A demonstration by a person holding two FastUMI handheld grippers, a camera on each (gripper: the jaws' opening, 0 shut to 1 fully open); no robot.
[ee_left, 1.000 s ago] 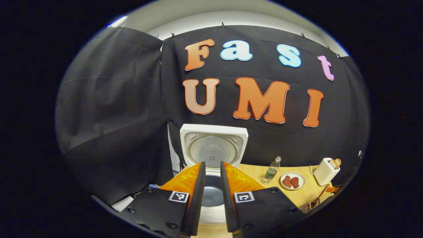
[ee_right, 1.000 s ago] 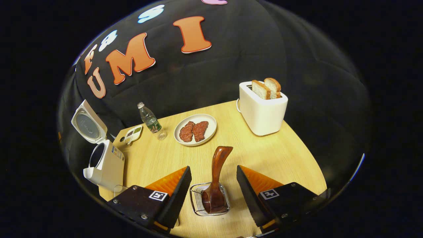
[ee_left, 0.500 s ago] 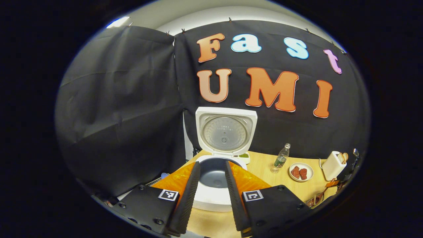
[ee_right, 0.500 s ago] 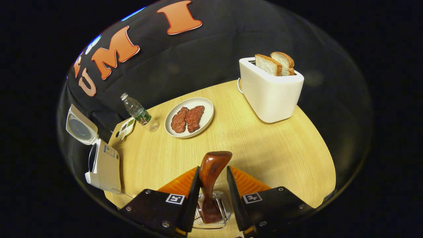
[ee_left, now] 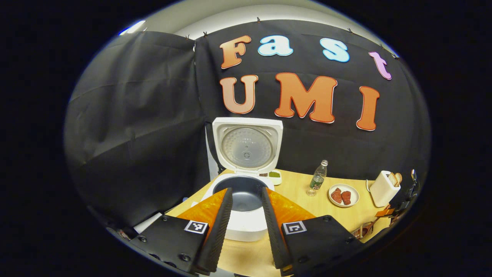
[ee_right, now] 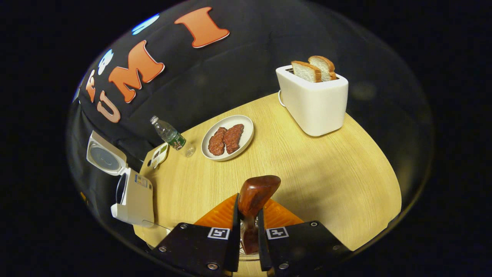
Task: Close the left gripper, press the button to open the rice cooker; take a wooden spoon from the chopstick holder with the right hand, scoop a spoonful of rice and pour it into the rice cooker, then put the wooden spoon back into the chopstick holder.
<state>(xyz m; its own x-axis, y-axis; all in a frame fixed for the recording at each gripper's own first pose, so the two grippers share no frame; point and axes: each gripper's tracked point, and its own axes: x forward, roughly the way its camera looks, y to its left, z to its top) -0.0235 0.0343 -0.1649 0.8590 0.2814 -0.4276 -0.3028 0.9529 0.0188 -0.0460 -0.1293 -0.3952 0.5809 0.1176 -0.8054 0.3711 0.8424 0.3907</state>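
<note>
The right gripper (ee_right: 246, 227) has just been closed on the wooden spoon (ee_right: 253, 200), which stands in the chopstick holder (ee_right: 243, 252); lifting is judged next. The left gripper (ee_left: 246, 223) is held slightly parted, empty, pulled back from the open rice cooker (ee_left: 244, 184).

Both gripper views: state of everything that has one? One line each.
rice cooker: lid up, pot looks empty
left gripper: fingers apart, holding nothing
right gripper: shut on the handle
wooden spoon: gripped, upright, bowl end still in the holder
chopstick holder: mostly hidden behind the fingers
toaster: two slices sticking up
water bottle: upright, capped
plate: two meat pieces
</note>
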